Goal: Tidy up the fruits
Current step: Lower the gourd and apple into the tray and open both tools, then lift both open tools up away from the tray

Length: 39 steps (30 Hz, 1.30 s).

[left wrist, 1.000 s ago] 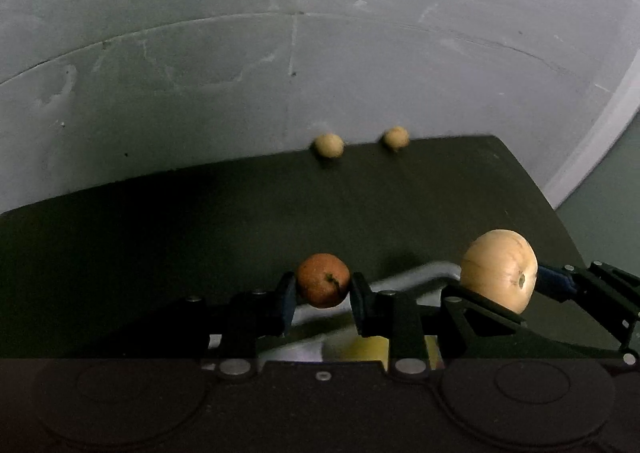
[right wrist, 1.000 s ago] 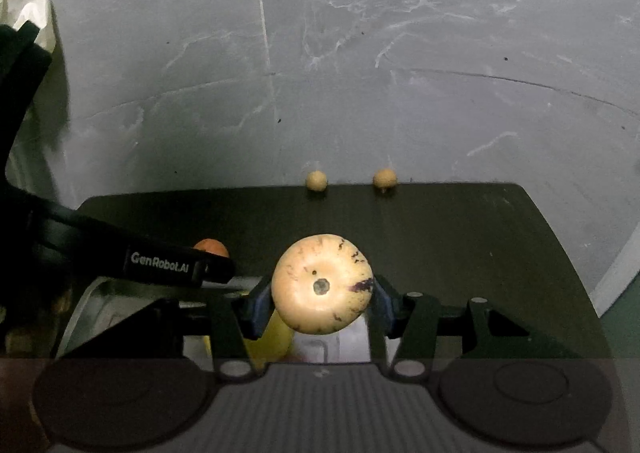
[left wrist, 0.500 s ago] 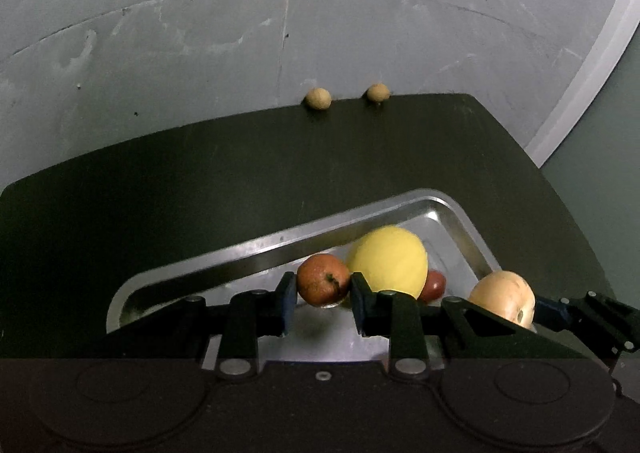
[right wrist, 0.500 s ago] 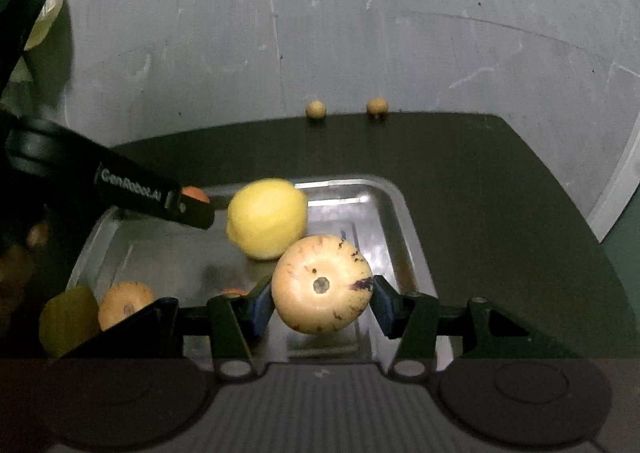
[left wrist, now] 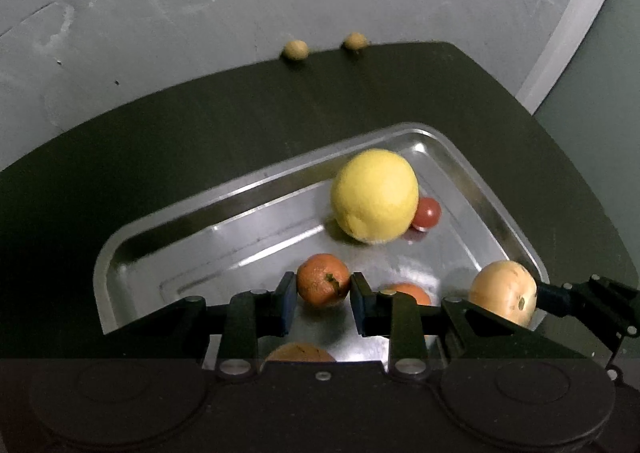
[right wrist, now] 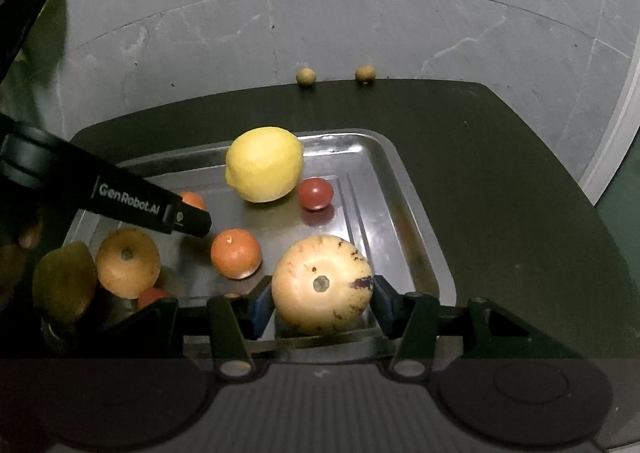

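1. The metal tray [right wrist: 404, 209] on the dark worktop [right wrist: 520, 189] already holds most fruit: a lemon [right wrist: 263, 164], three oranges, a small red fruit [right wrist: 315, 193] and a greenish one at the near left.
2. The right hand-held gripper [right wrist: 322, 289] grips a pale speckled fruit [right wrist: 322, 289] over the tray's near right; judged, release comes next.
3. The left hand-held gripper [left wrist: 323, 287] pinches a small orange [left wrist: 323, 285] above the tray.
4. Two small tan fruits [right wrist: 306, 75] remain at the worktop's far edge.
5. The left gripper's side reads "GenRobot.AI" [right wrist: 129, 200].
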Available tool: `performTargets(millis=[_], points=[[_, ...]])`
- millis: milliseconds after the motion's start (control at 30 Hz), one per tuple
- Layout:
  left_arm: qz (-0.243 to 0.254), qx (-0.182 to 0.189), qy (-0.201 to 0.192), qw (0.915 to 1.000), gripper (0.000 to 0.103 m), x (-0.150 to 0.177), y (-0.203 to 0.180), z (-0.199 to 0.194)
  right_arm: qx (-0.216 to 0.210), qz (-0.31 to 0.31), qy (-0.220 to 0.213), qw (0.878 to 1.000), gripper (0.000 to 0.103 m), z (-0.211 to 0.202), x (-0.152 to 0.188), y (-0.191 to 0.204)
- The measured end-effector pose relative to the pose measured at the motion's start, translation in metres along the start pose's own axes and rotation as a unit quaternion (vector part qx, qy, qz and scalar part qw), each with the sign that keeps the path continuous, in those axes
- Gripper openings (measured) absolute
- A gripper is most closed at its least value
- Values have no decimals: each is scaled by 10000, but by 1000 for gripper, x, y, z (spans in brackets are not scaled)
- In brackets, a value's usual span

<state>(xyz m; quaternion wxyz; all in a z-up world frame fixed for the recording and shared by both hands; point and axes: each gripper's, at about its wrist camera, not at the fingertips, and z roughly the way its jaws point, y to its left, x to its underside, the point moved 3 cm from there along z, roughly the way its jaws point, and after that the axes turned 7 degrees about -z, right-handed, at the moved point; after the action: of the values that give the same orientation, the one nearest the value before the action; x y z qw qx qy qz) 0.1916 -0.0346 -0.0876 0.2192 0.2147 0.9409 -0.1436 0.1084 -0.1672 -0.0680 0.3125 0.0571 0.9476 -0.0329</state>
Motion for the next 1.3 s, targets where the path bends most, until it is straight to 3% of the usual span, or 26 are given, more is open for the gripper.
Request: performTargets(millis=[833,1067,1300], points=[[161,9,190,9997,31,6,-5,13,14,17,24,10000,57,-1,5,0],[139,10,212,9997,34,8,-5,12,37,21,7,10000,69,-7,6,2],[88,74,210,9997,50,11,-6,4,63,17,-33,10000,82,-23,11,2]])
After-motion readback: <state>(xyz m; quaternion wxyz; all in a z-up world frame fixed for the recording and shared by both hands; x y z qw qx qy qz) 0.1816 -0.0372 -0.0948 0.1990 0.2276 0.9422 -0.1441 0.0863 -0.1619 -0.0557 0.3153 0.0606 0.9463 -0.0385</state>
